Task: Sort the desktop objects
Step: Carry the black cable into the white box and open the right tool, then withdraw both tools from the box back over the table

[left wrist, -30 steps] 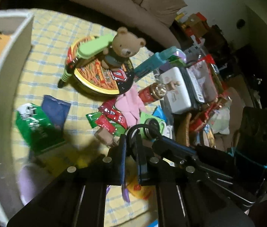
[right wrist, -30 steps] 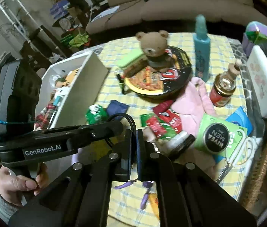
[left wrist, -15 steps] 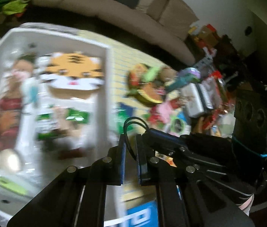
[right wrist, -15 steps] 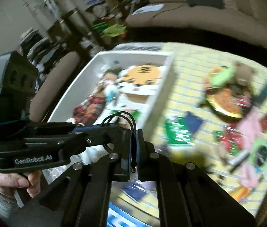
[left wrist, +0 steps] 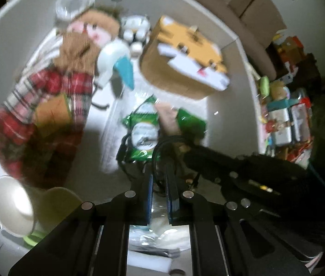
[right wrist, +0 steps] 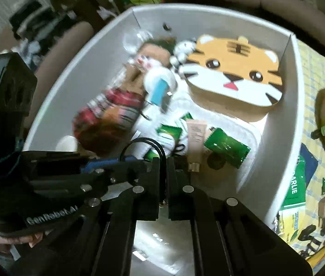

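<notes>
I have swung both grippers off the cluttered yellow cloth and over the white box; the left gripper and right gripper have fingers pressed nearly together, empty as far as I can tell; the pink tube lies inside on green packets, so I judge that drop done.

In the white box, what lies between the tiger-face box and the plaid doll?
In the right wrist view, a white and teal object lies between the tiger-face box and the plaid doll. Blur hides what it is.
</notes>
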Tool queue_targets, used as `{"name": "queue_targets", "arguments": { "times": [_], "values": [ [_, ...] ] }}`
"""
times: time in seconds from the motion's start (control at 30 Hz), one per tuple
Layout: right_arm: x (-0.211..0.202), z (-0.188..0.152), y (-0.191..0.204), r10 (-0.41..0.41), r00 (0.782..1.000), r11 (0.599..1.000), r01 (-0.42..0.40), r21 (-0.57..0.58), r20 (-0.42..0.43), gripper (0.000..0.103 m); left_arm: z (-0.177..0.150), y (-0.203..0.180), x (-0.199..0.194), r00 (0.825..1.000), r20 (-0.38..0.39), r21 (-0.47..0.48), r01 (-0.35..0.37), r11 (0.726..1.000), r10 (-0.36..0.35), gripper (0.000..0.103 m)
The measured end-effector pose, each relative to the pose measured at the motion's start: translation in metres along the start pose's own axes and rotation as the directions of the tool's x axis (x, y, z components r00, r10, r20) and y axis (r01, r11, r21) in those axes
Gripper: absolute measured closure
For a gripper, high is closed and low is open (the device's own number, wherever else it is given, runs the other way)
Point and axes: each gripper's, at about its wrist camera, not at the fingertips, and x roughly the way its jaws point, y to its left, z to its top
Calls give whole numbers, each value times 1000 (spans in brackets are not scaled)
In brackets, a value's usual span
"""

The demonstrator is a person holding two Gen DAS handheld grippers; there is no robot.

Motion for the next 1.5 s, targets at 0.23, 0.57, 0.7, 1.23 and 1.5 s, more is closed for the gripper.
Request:
{"name": "queue_targets", "arguments": {
  "times": [0.23, 0.57, 0.7, 1.23, 1.5],
  "values": [
    [1, -5, -5, -30, 1000, 1000, 30, 8, -4, 78, -6, 9, -7, 998, -6, -30, -69, 997, 69, 67],
    [-95, -23, -13, -1, 981, 1000, 3, -11, 195, 46, -12, -15, -59, 993, 108, 3, -51, 999, 51, 17],
    [-126, -45, -20, -15, 973, 999, 23, -31, 230, 25, -24, -38, -68, 990, 131, 38, -56, 998, 51, 7],
    [-229, -164, -168, -178, 928, 971, 111, 211, 329, 0, -80, -179, -41, 981, 169, 276, -140, 951, 95, 0],
    [-218, -187, -222, -228, 916, 940, 119, 320, 331, 1, -94, -253, 23, 994, 84, 380, -94, 920, 67, 0]
  ]
}}
